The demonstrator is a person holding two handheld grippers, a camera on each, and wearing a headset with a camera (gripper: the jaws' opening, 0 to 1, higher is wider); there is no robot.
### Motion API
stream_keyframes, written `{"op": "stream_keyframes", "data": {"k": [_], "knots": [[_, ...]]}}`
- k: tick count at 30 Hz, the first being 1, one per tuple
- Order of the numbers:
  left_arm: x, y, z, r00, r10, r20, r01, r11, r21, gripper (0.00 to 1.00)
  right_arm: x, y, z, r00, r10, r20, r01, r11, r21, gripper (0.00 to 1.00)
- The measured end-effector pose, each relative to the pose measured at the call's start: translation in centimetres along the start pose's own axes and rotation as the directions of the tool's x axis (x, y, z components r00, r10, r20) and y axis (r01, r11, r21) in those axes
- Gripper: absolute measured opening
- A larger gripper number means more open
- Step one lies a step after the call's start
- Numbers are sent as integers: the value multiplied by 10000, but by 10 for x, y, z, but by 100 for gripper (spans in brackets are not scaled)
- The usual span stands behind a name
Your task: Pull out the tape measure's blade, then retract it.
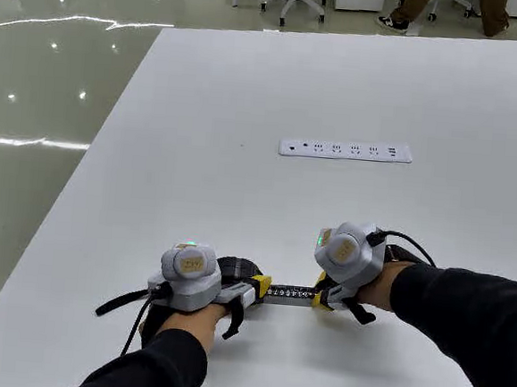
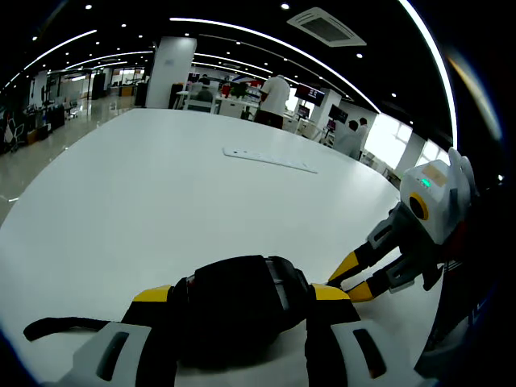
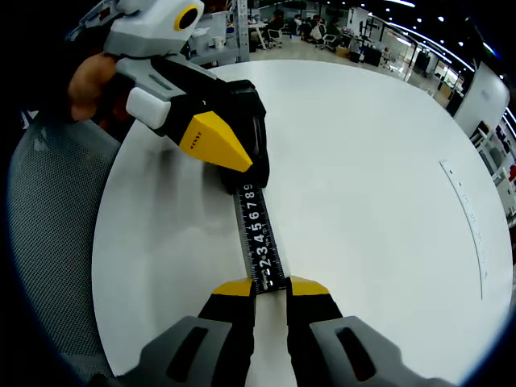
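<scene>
1. Left gripper (image 1: pixel 252 292): jaws spread wide around the black tape measure case (image 1: pixel 237 271), one yellow tip on each side of it, pinning it to the white table (image 1: pixel 338 92) close to the near edge, left of centre.
2. Right gripper (image 3: pixel 271 287): jaws narrow, pinched on the free end of the blade (image 3: pixel 256 234), a little to the right of the case.
3. Blade drawn out by a short stretch only, printed numbers facing up, spanning the gap between the two grippers. Cannot tell whether resting on the table or held just above it.
4. Deciding relation: long axis of the blade running left to right across the scene, with the case at the left end and the pinched tip at the right end. Both grippers near each other and about equally close to the near edge.
5. By judgement, early in the pull-out step, with retraction not yet begun.
6. Next pull best taken straight to the right along that axis, away from the case, with the left grip kept fixed. Drifting toward the far side or upward likely to twist or kink the blade.
7. Bare table to the right along that line, and a white power strip (image 1: pixel 345 150) farther off, well apart from the path.
8. Likely risk: losing the thin tip from the narrow pinch and having it snap back left into the case.
</scene>
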State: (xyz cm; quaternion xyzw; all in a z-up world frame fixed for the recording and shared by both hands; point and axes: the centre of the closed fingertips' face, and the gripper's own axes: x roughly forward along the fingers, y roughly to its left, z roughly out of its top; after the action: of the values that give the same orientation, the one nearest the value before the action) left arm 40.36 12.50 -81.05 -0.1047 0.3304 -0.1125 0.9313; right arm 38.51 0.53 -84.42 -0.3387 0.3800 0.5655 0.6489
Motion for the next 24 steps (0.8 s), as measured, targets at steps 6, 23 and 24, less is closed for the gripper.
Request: {"op": "stream_keyframes", "data": {"k": [6,23,24], "knots": [[0,0,0,10000,-48,-2,48,10000,-59,60,5,-2,4,10000,52,-27,-52,10000,13,10],[-1,0,0,9998,-114,151,114,9999,-49,60,3,-6,8,9974,31,721,-18,9998,-179,7],[-1,0,1,9998,-139,131,139,9999,-58,60,3,-5,8,9974,15,718,-1,9998,-202,7]]}}
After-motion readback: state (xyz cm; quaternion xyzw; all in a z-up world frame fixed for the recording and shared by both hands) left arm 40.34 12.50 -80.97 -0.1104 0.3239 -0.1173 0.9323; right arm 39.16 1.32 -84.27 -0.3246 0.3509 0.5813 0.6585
